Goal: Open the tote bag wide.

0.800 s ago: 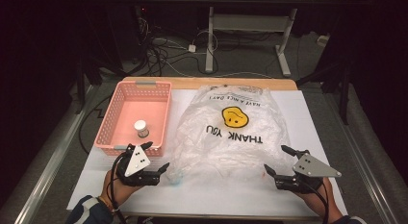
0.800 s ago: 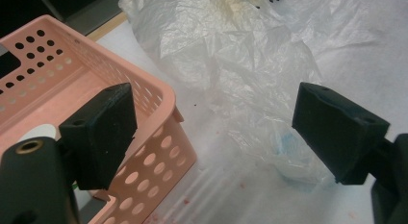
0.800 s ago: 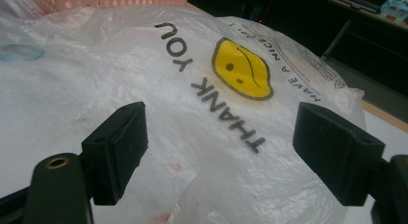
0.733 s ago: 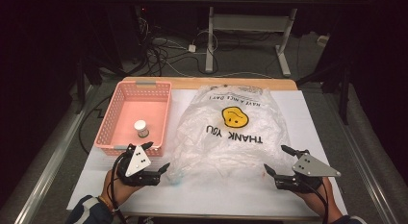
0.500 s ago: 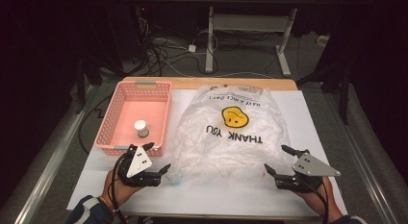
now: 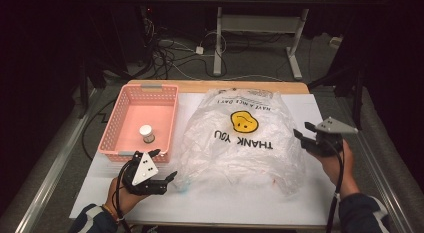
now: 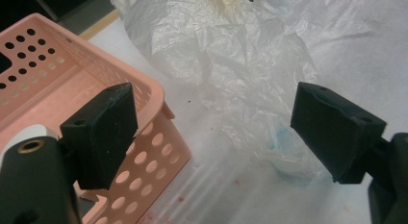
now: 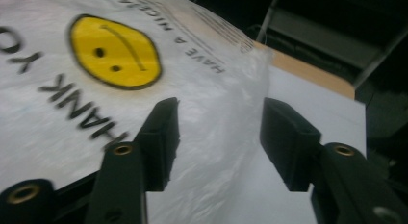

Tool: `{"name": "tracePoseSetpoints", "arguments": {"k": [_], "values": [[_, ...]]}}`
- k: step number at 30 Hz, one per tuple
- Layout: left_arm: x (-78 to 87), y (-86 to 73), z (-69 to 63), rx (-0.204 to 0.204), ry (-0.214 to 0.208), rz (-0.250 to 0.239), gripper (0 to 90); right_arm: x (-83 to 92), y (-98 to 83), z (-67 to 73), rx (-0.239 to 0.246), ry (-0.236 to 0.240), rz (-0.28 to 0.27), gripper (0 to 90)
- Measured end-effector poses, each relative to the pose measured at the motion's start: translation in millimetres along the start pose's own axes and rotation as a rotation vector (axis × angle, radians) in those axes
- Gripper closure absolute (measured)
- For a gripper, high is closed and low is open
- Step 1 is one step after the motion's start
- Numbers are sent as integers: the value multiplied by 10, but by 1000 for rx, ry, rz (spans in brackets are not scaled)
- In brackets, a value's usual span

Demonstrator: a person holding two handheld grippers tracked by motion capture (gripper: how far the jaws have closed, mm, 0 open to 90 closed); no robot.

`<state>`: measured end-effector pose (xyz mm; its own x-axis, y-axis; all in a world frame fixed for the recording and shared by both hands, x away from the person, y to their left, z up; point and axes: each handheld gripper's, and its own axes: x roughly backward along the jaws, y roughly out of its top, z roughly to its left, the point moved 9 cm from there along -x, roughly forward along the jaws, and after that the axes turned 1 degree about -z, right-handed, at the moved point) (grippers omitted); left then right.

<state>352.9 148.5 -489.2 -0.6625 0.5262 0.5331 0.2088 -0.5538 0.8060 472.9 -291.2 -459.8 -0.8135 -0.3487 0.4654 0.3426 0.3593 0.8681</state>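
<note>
From the high view, I saw the plastic bag (image 6: 245,143) lying flat on the white surface (image 6: 210,200), just beside the pink basket (image 6: 116,138), which held a small white-capped jar (image 6: 146,133). My left gripper (image 6: 162,165) hovered near the bag's lower left corner, and my right gripper (image 6: 302,133) was at the bag's right edge.

In the left gripper view, the fingers (image 7: 103,132) were released and wide apart, with nothing between them. The basket's corner (image 7: 159,132) was below them on one side and the crumpled bag (image 7: 240,65) was ahead.

In the right gripper view, the fingers (image 8: 161,137) were also released, about half apart, above the bag's edge (image 8: 211,132). I could not tell if they touched the plastic.
</note>
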Motion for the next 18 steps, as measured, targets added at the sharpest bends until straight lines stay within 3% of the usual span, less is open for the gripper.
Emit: {"name": "tracePoseSetpoints", "arguments": {"k": [3, 4, 5, 6, 8, 9, 11, 12, 13, 18], "values": [[-15, -14, 4, -1, -2, 7, 159, -306, -53, -172, -52, -3, 57, 561], [-21, -18, 3, -3, -3, 10, 159, -306, -53, -172, -52, -3, 57, 561], [-26, -23, 0, -4, -3, 13, 159, -490, -128, -231, -88, -32, 94, 560], [-26, -26, -4, -7, -2, 14, 159, -575, -167, -243, -114, -32, 115, 555], [-23, -33, -18, -10, -7, 18, 159, -650, -202, -269, -112, -49, 137, 551], [-25, -44, -27, -15, -8, 22, 159, -779, -260, -348, -90, -105, 169, 550], [-23, -50, -30, -19, -9, 25, 159, -874, -303, -416, -116, -114, 193, 545], [-25, -52, -33, -19, -10, 23, 159, -924, -305, -463, -183, -98, 178, 541], [-27, -56, -28, -20, -13, 23, 159, -953, -305, -517, -222, -116, 177, 545], [-32, -61, -24, -19, -24, 17, 160, -1067, -289, -582, -240, -115, 216, 565]]}}
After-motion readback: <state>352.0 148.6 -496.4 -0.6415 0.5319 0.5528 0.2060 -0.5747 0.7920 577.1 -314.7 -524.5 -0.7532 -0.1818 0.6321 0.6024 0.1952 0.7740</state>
